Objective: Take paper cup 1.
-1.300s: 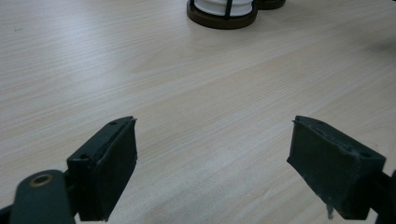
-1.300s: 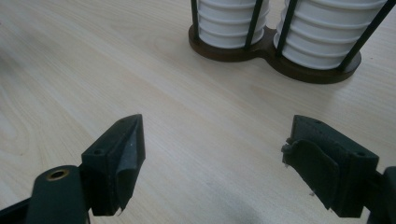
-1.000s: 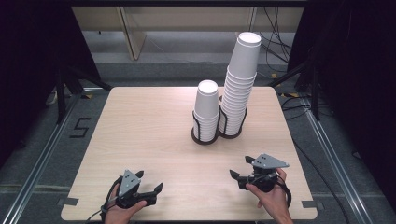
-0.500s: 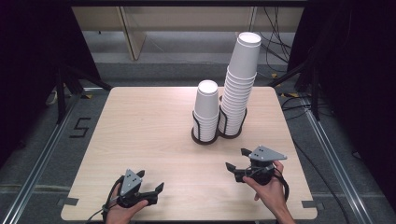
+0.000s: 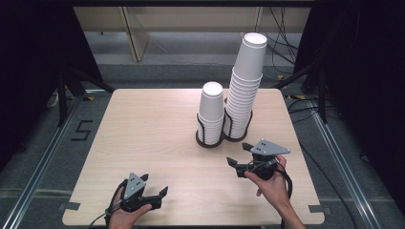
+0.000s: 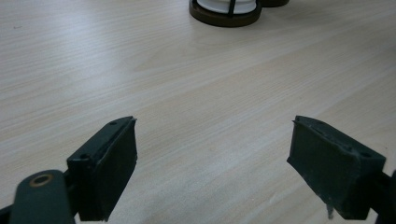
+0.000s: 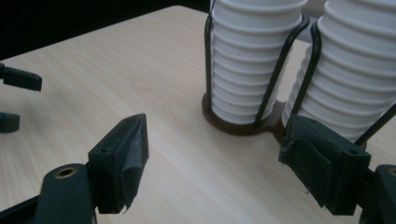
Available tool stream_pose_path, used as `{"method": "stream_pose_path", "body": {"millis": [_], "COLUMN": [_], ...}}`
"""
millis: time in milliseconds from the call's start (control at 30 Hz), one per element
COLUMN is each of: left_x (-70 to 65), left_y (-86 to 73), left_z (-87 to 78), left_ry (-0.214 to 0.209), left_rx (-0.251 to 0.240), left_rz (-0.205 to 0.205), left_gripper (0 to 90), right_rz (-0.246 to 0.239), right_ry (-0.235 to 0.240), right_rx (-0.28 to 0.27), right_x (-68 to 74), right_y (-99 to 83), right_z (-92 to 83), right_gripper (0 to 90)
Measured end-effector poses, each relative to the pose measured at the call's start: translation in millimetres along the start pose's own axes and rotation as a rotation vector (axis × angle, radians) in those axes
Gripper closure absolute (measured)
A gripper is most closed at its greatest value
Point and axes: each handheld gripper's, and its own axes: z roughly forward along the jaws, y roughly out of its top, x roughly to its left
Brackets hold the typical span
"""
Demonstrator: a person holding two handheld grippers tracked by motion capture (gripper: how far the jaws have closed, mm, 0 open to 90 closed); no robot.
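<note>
Two stacks of white paper cups stand in a dark wire holder [image 5: 210, 140] at the table's back middle: a short stack [image 5: 211, 107] on the left and a tall stack [image 5: 246, 81] on the right. My right gripper [image 5: 238, 153] hovers just in front of the holder, open and empty, its jaws pointing toward the cups. In the right gripper view, the short stack [image 7: 252, 60] and tall stack [image 7: 355, 79] rise close ahead of the gripper [image 7: 212, 149]. My left gripper [image 5: 155, 185] rests near the front edge, open, with bare wood between its jaws [image 6: 212, 154].
The light wooden table [image 5: 143, 129] has black curtains to either side and cables on the floor at the right. The holder's base [image 6: 225, 17] shows far ahead in the left gripper view. The left gripper [image 7: 14, 100] appears at the left edge of the right gripper view.
My right gripper has risen and moved left and forward, closer to the cup holder. The left gripper has stayed where it was.
</note>
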Motion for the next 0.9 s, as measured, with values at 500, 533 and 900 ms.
{"method": "stream_pose_path", "body": {"millis": [500,533,900], "left_x": [0.0,0.0,6.1], "left_y": [0.7,0.7,1.0], "left_z": [-0.2,-0.2,2.6], "left_ry": [0.005,0.005,0.033], "left_rx": [0.000,0.000,0.009], "left_rz": [-0.001,-0.001,0.018], "left_gripper": [14.8,14.8,14.8], "right_rz": [0.036,0.036,0.061], "right_ry": [-0.026,-0.026,-0.087], "right_rx": [-0.087,-0.087,-0.103], "right_x": [-5.3,-5.3,-8.2], "right_y": [49.2,49.2,84.0], "right_z": [13.8,13.8,41.0], "right_gripper": [24.3,24.3,27.3]}}
